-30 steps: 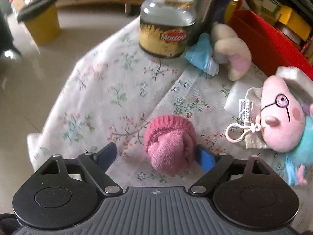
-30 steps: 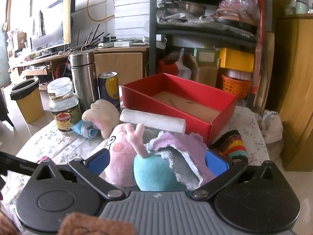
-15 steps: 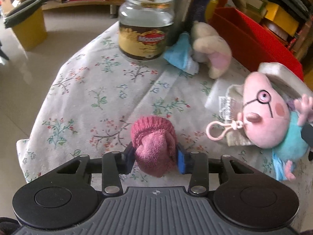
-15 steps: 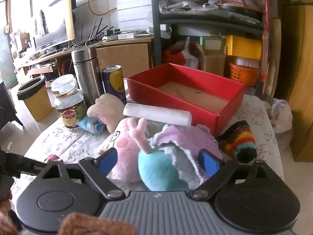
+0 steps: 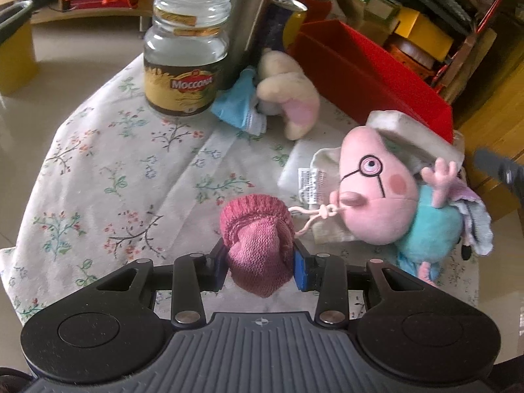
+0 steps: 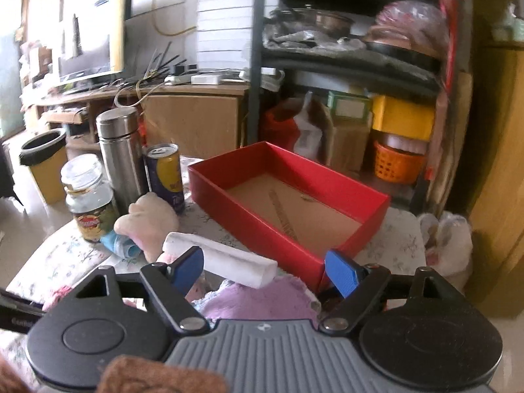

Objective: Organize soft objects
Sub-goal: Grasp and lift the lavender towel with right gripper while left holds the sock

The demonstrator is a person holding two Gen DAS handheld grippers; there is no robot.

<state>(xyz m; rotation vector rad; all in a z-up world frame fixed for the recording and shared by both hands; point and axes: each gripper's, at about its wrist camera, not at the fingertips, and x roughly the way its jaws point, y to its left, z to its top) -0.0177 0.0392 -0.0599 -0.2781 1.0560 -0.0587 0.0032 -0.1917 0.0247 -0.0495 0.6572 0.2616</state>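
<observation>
Right wrist alone, red box (image 6: 330, 193) floor, bare cardboard

Place: a lived-in home — a living room.
Signs: TV (image 6: 86, 54) on a low cabinet, cluttered shelves (image 6: 347, 55), floral tablecloth (image 5: 108, 150) — coffee jar (image 5: 186, 55), bin (image 6: 44, 163).
</observation>
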